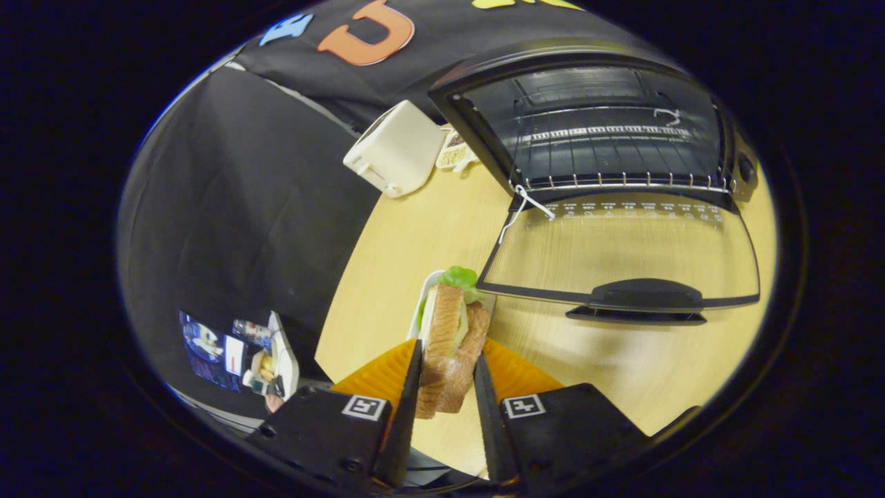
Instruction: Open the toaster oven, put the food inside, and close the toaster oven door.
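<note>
A sandwich [448,339] of brown bread with green lettuce stands on edge between my two fingers, and my gripper [446,377] is shut on it. It is lifted above a small white plate [422,304] on the wooden table [415,228]. Beyond the fingers, up and to the right, the black toaster oven [594,117] stands with its glass door [622,256] folded down flat toward me. Its wire rack [622,181] shows inside, bare. A white string [525,204] hangs at the rack's left corner.
A white two-slot toaster [395,149] stands left of the oven, with a small dish of food [455,152] between them. The table's left edge drops off to black cloth. Some packets and a tray [242,353] lie low on the left.
</note>
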A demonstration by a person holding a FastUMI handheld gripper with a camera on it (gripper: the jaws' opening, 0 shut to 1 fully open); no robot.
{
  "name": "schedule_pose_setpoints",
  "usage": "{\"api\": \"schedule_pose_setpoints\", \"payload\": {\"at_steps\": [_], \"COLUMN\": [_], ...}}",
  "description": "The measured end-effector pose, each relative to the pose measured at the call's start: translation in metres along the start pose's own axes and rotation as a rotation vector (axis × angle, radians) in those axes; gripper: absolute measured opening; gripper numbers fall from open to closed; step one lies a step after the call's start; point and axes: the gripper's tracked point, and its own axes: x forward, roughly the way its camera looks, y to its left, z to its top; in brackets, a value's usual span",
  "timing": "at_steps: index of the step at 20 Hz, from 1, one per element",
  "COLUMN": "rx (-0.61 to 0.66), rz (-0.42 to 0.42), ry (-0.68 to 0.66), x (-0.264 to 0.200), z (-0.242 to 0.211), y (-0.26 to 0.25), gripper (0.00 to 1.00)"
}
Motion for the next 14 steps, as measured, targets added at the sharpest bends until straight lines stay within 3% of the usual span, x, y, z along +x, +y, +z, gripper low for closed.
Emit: {"api": "schedule_pose_setpoints", "payload": {"at_steps": [2,4,10,14], "rx": [0.001,0.005,0.101,0.184], "rz": [0.014,0.021,0.152,0.192], "ry": [-0.017,-0.050,-0.177,-0.268], "x": [-0.004,-0.010,-0.042,-0.060], "z": [0.001,0.005,0.043,0.071], "y": [0.000,0.003,0.030,0.017], "gripper": [0.40,0.39,0.38,0.38]}}
